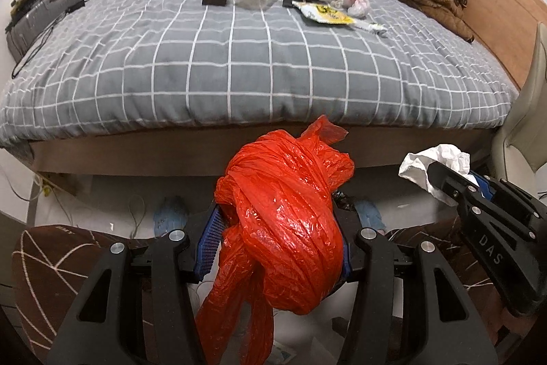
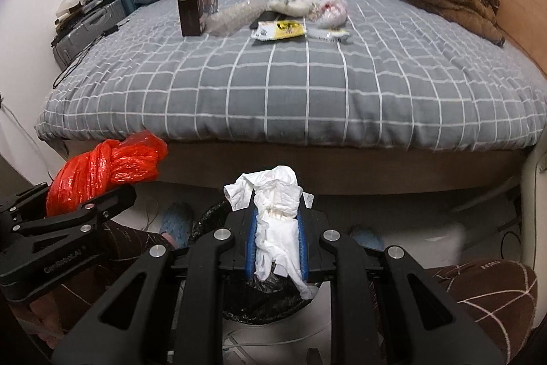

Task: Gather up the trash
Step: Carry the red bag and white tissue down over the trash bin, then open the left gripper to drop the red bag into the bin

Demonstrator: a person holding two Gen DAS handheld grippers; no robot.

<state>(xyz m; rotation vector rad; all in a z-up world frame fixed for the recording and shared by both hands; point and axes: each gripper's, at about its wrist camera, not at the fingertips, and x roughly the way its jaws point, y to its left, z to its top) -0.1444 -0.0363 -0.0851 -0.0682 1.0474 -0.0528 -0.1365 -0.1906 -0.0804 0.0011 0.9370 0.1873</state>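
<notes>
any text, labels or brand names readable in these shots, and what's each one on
"DAS": white letters on the black arm of the right tongs.
"GenRobot.AI", soft but legible: arm of the left tongs.
Yellow and white wrapper: black print, too blurred to read.
Brown box: pale lettering, unreadable.

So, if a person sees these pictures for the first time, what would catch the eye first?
Probably the bright red plastic bag, bunched up and clamped in the left gripper in front of the bed. Next comes the white tissue squeezed in the right gripper, above a bin lined with a black bag. Farther back, wrappers and a brown box lie on the checked blanket.
</notes>
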